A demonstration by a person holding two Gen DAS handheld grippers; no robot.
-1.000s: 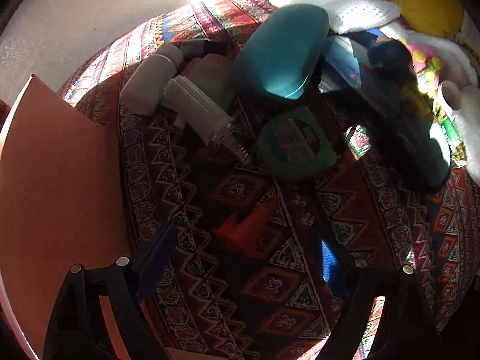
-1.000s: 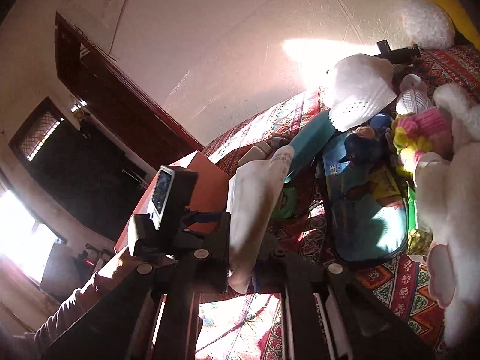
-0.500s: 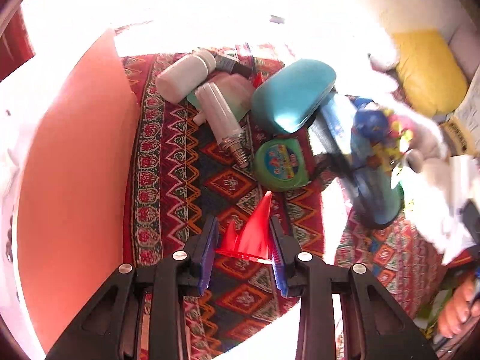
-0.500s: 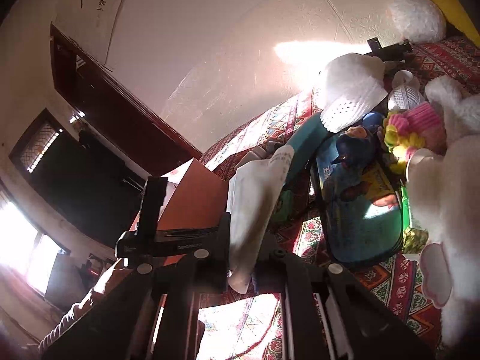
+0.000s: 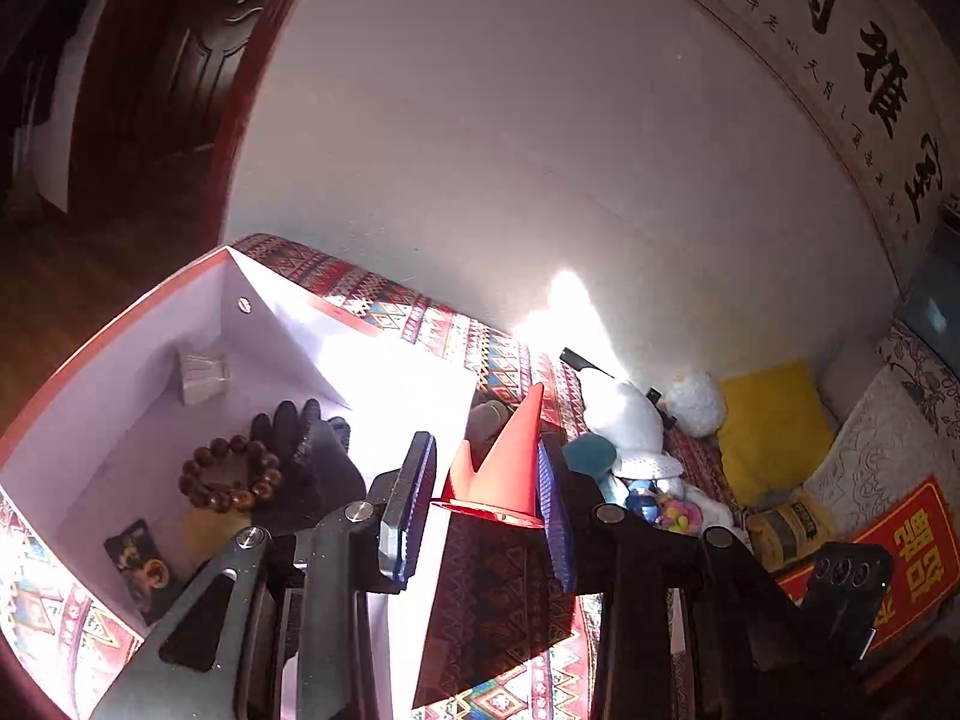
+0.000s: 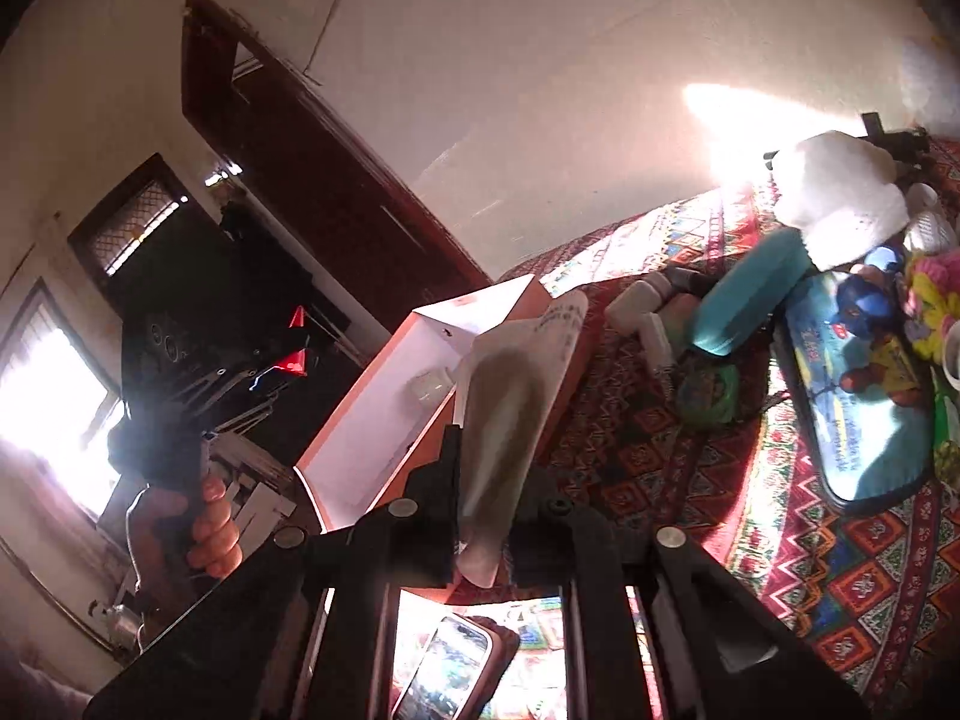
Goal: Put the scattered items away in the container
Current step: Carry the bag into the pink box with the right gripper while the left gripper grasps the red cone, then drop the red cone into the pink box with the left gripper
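Orange-sided box (image 5: 150, 324), white inside, sits on the patterned cloth (image 5: 498, 588) holding a bead bracelet (image 5: 231, 474). The left claw (image 5: 486, 480) clamps a red cone (image 5: 501, 468); the right claw (image 6: 489, 498) pinches a white sachet (image 6: 516, 396), print unreadable. Calligraphy scroll (image 5: 852, 60) hangs above.

Across the top of my left wrist view I see a pale wall (image 5: 510, 150), with a calligraphy scroll (image 5: 864, 78) curving down the upper right and a dark wooden door (image 5: 150, 78) in the upper left. At the right edge a yellow cushion (image 5: 774, 426) leans beside a white embroidered pillow (image 5: 882, 462), and a red banner with gold characters (image 5: 906, 558) lies below them. A patterned red cloth (image 5: 504, 594) covers the surface at lower centre. In my right wrist view a bright window (image 6: 48, 396) glows at the left edge, and a phone (image 6: 444, 666) lies at the bottom centre.
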